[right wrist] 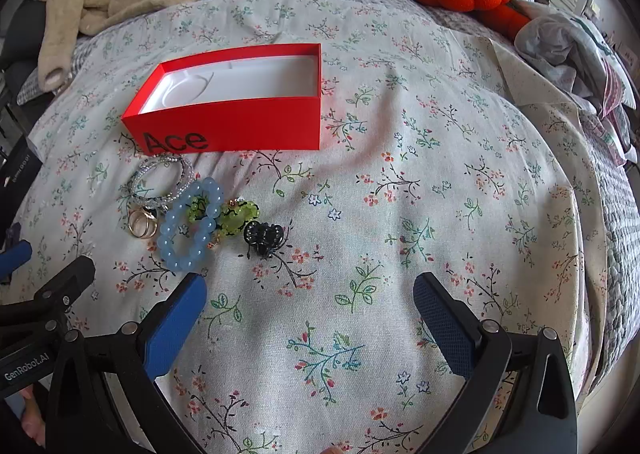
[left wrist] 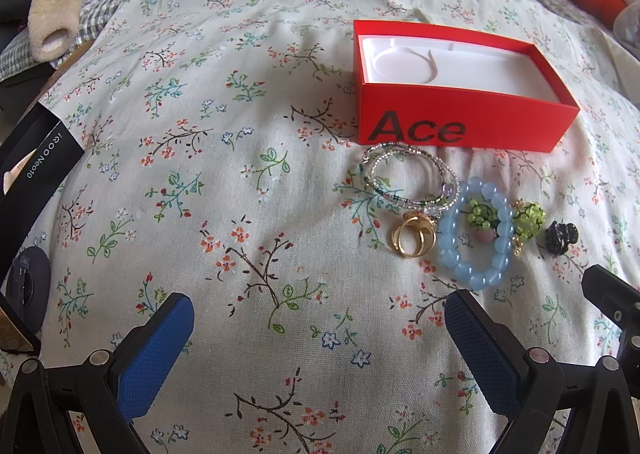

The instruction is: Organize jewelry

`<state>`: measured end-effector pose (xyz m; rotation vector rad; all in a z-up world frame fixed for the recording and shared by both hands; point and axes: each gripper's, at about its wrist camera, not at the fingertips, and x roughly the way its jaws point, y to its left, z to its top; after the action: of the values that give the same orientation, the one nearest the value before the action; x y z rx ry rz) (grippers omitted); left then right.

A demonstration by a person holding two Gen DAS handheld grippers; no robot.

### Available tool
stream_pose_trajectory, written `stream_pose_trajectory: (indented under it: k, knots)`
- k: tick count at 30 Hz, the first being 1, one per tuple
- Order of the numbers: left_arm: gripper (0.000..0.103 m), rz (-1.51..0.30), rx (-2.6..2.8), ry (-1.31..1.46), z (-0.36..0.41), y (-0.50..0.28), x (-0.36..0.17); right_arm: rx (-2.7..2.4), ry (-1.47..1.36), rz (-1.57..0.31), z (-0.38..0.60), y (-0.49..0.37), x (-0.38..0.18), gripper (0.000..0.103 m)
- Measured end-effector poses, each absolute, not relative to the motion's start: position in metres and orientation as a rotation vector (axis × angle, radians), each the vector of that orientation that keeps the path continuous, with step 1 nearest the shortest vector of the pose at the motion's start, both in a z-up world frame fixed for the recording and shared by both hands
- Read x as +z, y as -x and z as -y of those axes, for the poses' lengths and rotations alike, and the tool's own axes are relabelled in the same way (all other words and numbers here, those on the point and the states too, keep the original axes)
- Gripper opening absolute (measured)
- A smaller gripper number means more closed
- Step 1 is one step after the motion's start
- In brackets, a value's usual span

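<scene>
Both grippers hover low over the floral bedspread (right wrist: 400,182) and neither has anything in it: the left gripper (left wrist: 320,342) is spread wide with bare cloth between its blue pads, and the right gripper (right wrist: 310,318) is just as wide and just as empty. The jewelry sits in a tight cluster just in front of the open red box (left wrist: 460,122), whose white insert shows nothing inside. There is the beaded wire bangle (left wrist: 408,180) nearest the box, the gold rings (left wrist: 414,238) below it, the blue bead bracelet (left wrist: 476,234) overlapping the green beaded earrings (left wrist: 528,220), and the black hair claw (right wrist: 264,236) sitting slightly apart. Nothing looks sorted yet, so the first pick is the job. The claw seems the cleanest start for the right gripper, standing free of the tangle. For the bracelet, I'd pinch one side of the bead ring rather than span it, and lift slowly, since the earrings look likely to snag and the soft bed gives under pressure.
</scene>
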<state>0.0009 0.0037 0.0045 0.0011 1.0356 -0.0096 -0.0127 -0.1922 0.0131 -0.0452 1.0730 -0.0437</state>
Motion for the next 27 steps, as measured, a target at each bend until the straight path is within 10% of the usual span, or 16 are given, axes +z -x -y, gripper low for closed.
stream_pose_trajectory:
  k: [27]
  knots:
    - [0.103, -1.055, -0.040, 0.045, -0.029, -0.026, 0.006, 0.011, 0.019, -1.103, 0.205, -0.012, 0.023, 0.103]
